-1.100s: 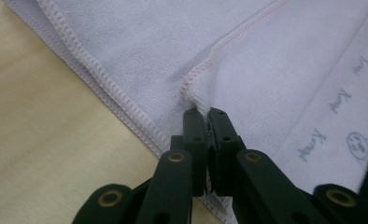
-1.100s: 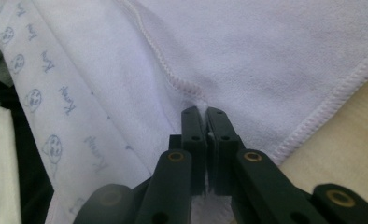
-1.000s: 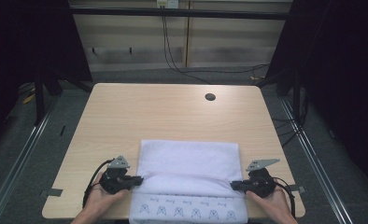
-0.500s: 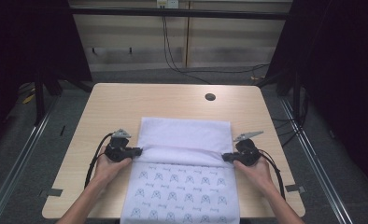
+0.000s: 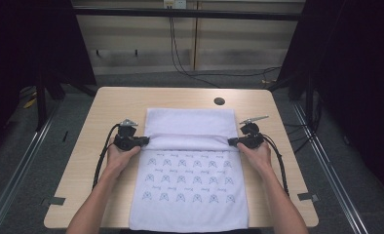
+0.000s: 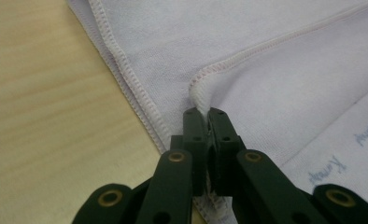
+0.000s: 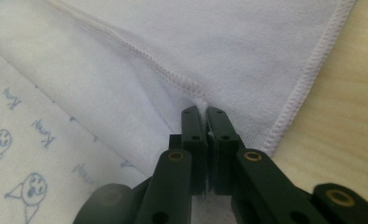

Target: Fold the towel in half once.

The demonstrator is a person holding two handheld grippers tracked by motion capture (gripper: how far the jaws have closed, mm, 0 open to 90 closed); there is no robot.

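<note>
A white towel [image 5: 190,180] lies flat on the table [image 5: 107,105], its near end hanging just over the near edge. The near part shows a small blue print; the far part is plain, and a rolled fold runs across the cloth between the two grippers.

The left gripper [image 5: 144,141] sits at the towel's left edge, the right gripper [image 5: 230,142] at its right edge, both at the line of the fold. In the left gripper view the fingers [image 6: 194,133] are pressed together with a stitched hem corner pinched between their tips; the cloth bulges up just above them. In the right gripper view the fingers [image 7: 218,133] are likewise closed on a hemmed corner, with the hem stitching running off diagonally from the pinch. So each gripper has one corner of the towel, and the layer they hold lies over the layer beneath.

The work in hand looks like a fold: the two corners carried across the towel toward its far end.

The towel should handle as a light, limp thing. It has no stiffness, so it sags and drags wherever it is not held, and it follows only at the pinched points. The pile gives some friction against itself, so the upper layer may tug the lower one along. The hem is the best hold: it is thicker and stitched, and less likely to slip from the fingers than plain cloth. Holding both corners level and equally taut should keep the fold line straight; slack on one side would skew it.
</note>
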